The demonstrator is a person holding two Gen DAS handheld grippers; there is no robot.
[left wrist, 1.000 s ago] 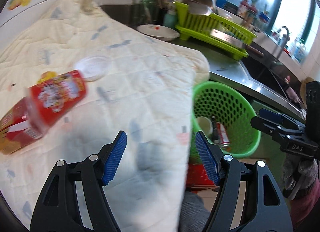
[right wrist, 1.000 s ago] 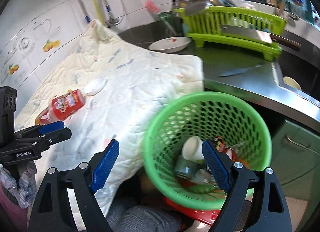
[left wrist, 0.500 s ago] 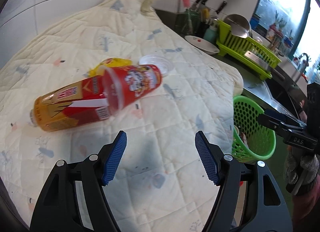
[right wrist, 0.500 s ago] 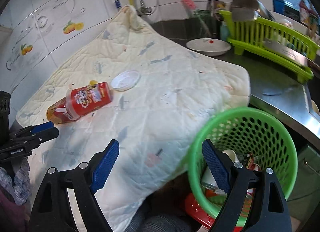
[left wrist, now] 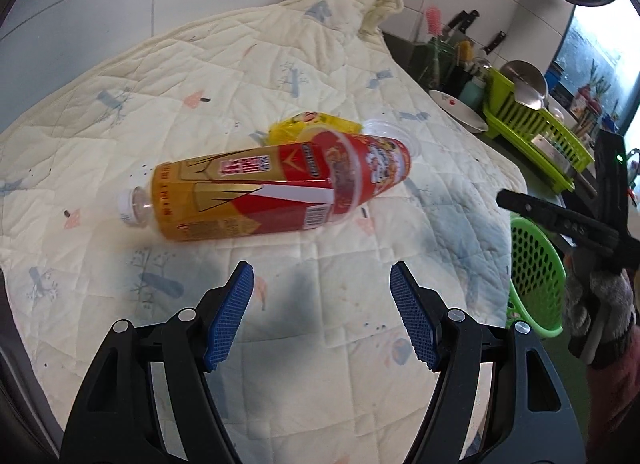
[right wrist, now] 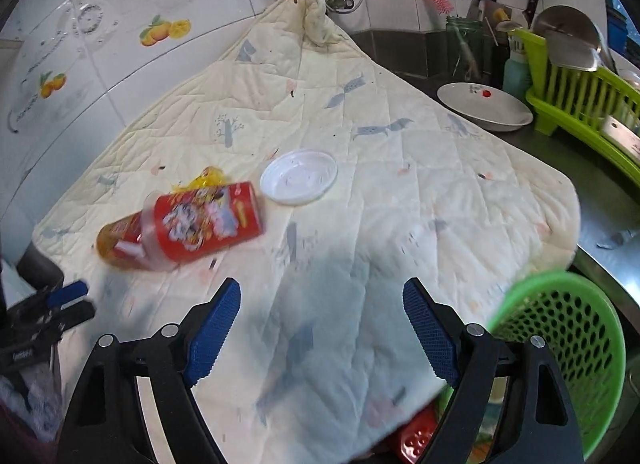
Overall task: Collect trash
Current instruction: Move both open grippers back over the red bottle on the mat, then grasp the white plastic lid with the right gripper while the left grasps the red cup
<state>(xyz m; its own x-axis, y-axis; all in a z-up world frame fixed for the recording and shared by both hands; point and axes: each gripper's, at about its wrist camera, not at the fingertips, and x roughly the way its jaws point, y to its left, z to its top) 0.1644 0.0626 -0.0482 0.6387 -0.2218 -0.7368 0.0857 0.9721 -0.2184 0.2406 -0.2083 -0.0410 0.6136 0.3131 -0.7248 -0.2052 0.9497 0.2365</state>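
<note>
Centring the wide-open, empty left claw [left wrist: 320,312] over the bottle [left wrist: 224,199] lying mid-tabletop should give a square grip

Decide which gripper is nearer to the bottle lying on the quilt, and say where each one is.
Left. The left gripper hovers open just short of the bottle, facing its side. The right gripper, also open, sits farther off toward the green basket, with the bottle off to its left.
</note>
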